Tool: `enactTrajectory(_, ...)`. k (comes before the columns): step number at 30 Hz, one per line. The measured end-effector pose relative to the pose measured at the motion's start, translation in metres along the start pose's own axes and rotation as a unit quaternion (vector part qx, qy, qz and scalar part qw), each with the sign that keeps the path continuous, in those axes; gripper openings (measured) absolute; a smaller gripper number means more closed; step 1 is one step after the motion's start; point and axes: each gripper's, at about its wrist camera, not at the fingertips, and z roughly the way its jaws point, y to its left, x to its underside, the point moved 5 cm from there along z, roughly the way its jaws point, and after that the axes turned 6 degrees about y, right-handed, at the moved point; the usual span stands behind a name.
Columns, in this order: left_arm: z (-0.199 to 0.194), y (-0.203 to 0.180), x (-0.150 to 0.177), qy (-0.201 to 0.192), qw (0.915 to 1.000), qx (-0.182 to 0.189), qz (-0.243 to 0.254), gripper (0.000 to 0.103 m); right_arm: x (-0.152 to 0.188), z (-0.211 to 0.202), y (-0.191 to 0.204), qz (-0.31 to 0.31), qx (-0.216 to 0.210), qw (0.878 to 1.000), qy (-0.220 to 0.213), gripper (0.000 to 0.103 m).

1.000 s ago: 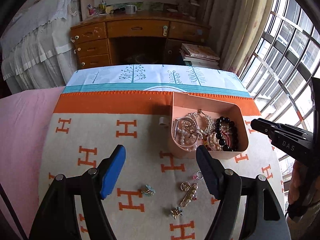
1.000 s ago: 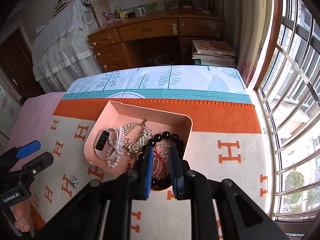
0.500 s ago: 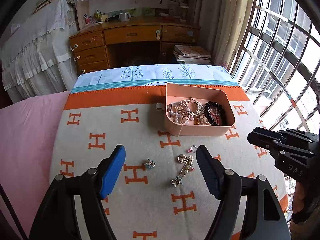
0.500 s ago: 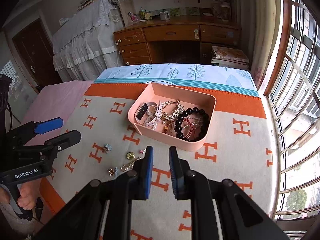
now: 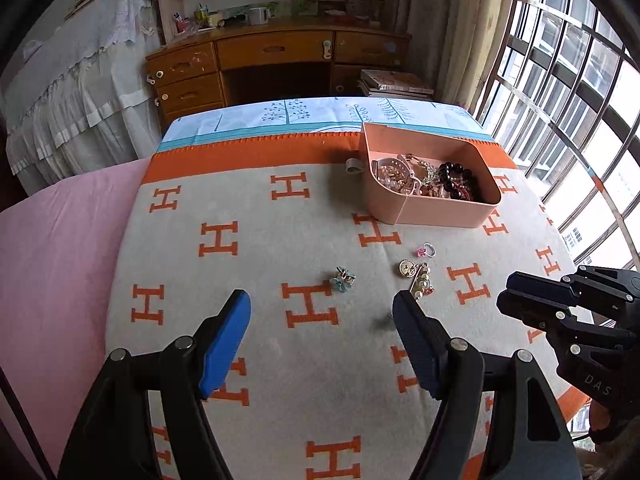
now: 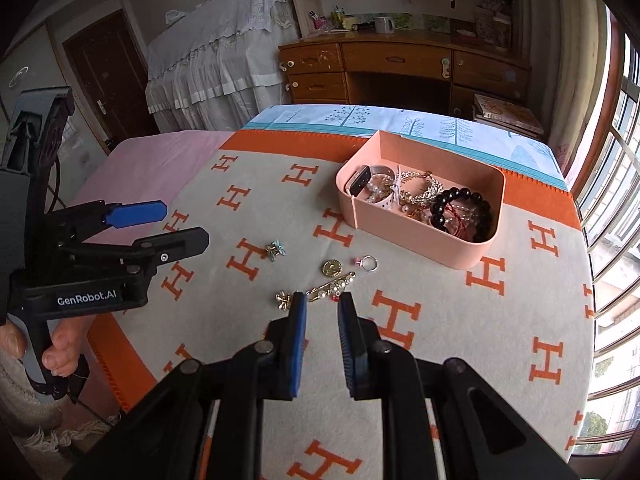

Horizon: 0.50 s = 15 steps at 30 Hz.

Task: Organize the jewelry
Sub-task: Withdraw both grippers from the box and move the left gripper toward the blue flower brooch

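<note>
Pink plastic tray (image 6: 468, 256) sitting on the orange-and-cream blanket (image 6: 440, 360), already loaded with a black bead bracelet (image 6: 460, 210), a smartwatch (image 6: 359, 180), pearls and gold chains. Five loose pieces left outside it, on the blanket just in front: a blue-green charm (image 6: 275, 249), a gold medallion (image 6: 331, 268), a pink-stone ring (image 6: 368, 263), a pearl-and-gold pin (image 6: 332, 290), and a small gold flower piece (image 6: 283, 300). Right gripper (image 6: 322, 304) hovering low over the pin and flower piece, jaws parted only narrowly, nothing between them. Left gripper (image 5: 320, 304) held off to the side, jaws spread wide, likewise empty. Probably about to pick the pin or the flower piece next. Risks, as a guess: narrow jaw gap straddling too little of the long pin, so a pinch on one end and a swing or drop on the lift; soft blanket giving way and letting a thin piece slip under the pads; flower piece lying close enough to the pin to be nudged away or caught along with it; tray already crowded, so a careless drop snagging on the chains or bouncing off the beads back onto the blanket.
</note>
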Motion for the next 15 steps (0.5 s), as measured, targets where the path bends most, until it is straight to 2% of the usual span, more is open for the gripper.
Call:
enactTrajectory(9,0.051,0.014,0.003,0.033,0.9992,0.009,0.020,0.072,0.011,0.064,0.014,-0.079,-0.012,0.996,0.039,0.016)
enactTrajectory(13,0.063,0.014,0.002,0.039,0.9987,0.011,0.032,0.072,0.012,0.077,0.021,-0.110,-0.034,0.992,0.056,0.016)
enactTrajectory(15,0.069,0.014,0.002,0.042,0.9984,0.012,0.035,0.072,0.012,0.082,0.025,-0.135,-0.023,0.989,0.057,0.016)
